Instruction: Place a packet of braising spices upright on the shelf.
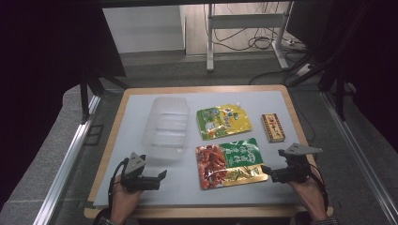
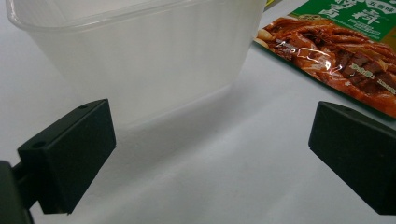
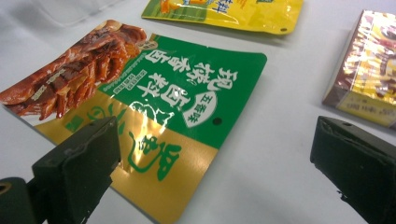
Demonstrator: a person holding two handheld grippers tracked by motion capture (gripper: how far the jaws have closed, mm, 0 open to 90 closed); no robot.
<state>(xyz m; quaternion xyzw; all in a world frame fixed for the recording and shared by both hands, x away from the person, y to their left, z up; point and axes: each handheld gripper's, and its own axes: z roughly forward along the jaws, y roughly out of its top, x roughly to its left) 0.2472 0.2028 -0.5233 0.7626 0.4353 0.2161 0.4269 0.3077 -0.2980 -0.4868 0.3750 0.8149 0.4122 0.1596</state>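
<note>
A clear plastic container [image 1: 165, 125] stands empty at the left-centre of the mat; in the left gripper view its wall [image 2: 149, 60] rises just beyond the jaws. A yellow and green snack pouch [image 1: 223, 121] lies flat to its right. Nearer me lies a green, gold and red food pouch [image 1: 230, 161] [image 3: 154, 107]. My left gripper [image 1: 162, 176] [image 2: 210, 140] rests open near the front edge, just before the container, holding nothing. My right gripper [image 1: 266, 170] [image 3: 215, 140] is open too, its jaws at the pouch's right end with one jaw over its gold corner.
A small brown and yellow box [image 1: 272, 127] [image 3: 369, 79] lies at the right of the grey mat [image 1: 141, 101]. The wooden table edge [image 1: 295, 117] frames the mat. Beyond the table stand a metal frame [image 1: 244, 28] and floor cables.
</note>
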